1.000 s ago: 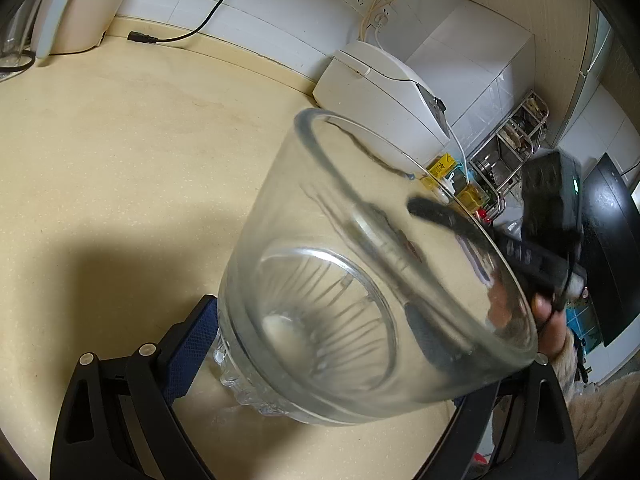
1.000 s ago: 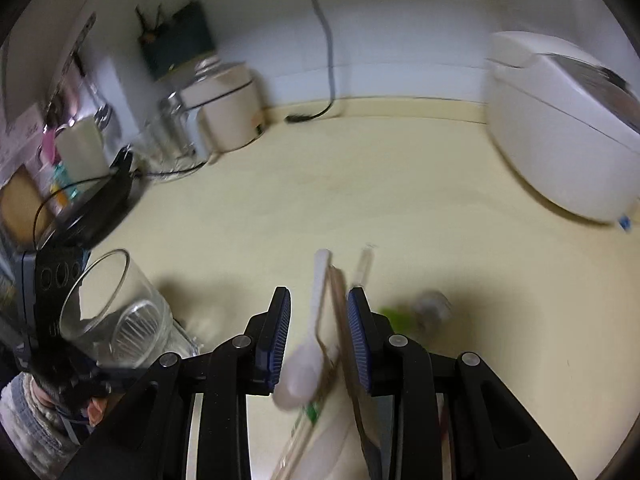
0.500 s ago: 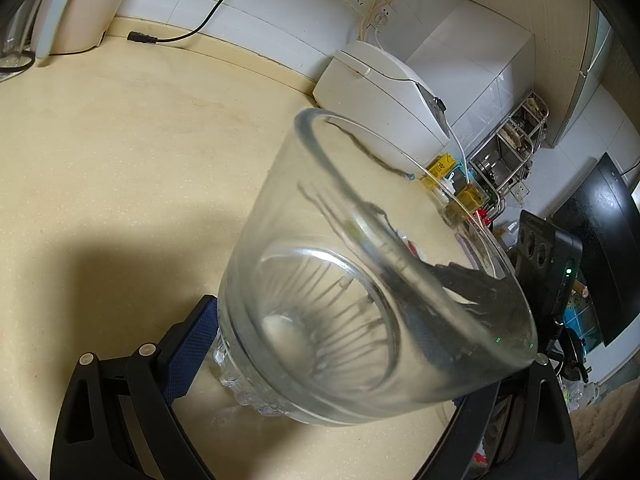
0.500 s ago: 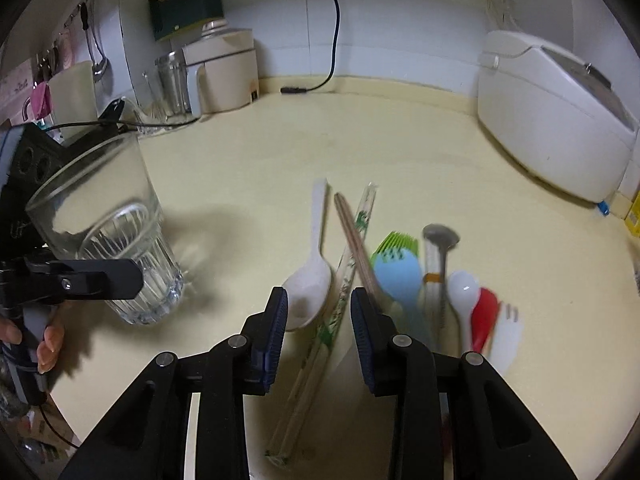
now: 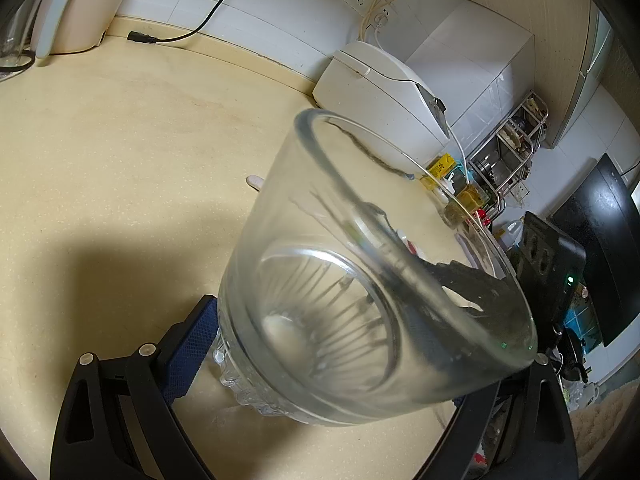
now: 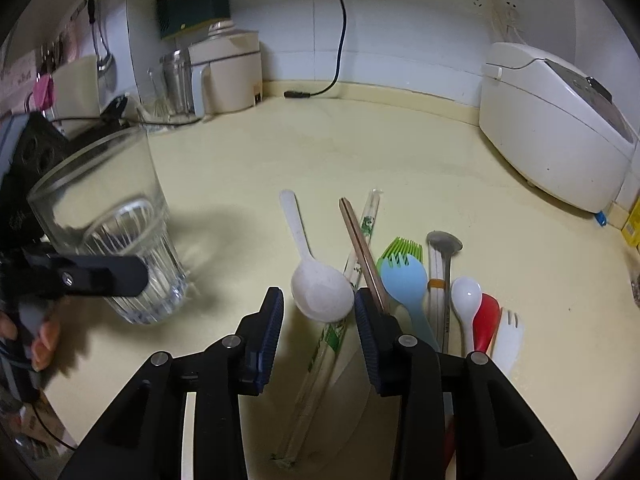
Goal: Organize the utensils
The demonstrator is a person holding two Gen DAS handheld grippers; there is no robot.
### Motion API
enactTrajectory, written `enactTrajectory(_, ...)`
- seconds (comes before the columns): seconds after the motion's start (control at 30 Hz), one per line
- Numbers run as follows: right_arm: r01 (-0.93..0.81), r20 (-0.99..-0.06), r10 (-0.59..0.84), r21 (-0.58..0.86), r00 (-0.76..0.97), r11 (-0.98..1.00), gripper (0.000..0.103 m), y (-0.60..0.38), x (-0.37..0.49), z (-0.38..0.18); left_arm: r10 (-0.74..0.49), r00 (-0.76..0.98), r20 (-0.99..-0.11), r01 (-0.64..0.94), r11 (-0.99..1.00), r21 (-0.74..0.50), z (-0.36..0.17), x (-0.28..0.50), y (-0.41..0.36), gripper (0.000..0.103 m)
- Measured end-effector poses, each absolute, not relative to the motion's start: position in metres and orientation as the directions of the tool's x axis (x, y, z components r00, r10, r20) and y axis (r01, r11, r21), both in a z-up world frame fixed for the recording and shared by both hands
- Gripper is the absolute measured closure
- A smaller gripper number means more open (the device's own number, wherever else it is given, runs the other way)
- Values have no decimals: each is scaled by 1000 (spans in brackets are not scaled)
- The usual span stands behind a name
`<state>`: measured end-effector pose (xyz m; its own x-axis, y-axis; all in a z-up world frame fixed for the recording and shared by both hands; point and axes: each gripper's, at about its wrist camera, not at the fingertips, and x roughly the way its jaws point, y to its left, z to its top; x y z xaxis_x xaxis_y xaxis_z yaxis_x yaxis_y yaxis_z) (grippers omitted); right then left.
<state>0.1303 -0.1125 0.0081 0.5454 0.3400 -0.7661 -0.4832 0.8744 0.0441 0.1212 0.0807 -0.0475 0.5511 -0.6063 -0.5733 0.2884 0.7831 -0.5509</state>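
A clear ribbed glass [image 5: 360,280] stands on the cream counter, with my left gripper [image 5: 320,340] shut on its base. The same glass [image 6: 112,232] shows at the left of the right wrist view. My right gripper [image 6: 316,308] hovers low over a row of utensils; its jaws are opening and nothing is pressed between them. The bowl of a white spoon [image 6: 320,288] lies just beyond the fingertips. Beside it lie brown chopsticks [image 6: 360,248], a blue spork [image 6: 404,280], a green brush [image 6: 402,248], a metal spoon [image 6: 444,244], small white and red spoons [image 6: 486,316] and a white fork [image 6: 508,332].
A white rice cooker [image 6: 556,128] stands at the back right. A cream appliance [image 6: 224,72] and a steel canister [image 6: 176,80] stand at the back left, with a black power cord [image 6: 320,88] along the wall. A person's hand [image 6: 40,336] holds the left gripper.
My right gripper has come down closer to the utensils and its jaws stand wider. The white spoon now lies beyond its fingertips. The left gripper and the glass have stayed put.
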Motion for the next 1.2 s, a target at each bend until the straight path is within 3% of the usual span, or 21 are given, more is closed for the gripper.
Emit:
enactTrajectory(0.17,-503,-776,392,112,495,857,63,-115,146,7,-606,551,-573,289,783,-551,-47,121,82,9)
enactTrajectory(0.87,-538,-813,307,-9,495,843,63,-89,150,-1,-607,551,-572,289,782,-552,-48,122,82,9)
enactTrajectory(1.2,-498,-819,301,21,489,867,68,-98,157,-5,-608,551,-572,289,782,-553,-48,122,83,9)
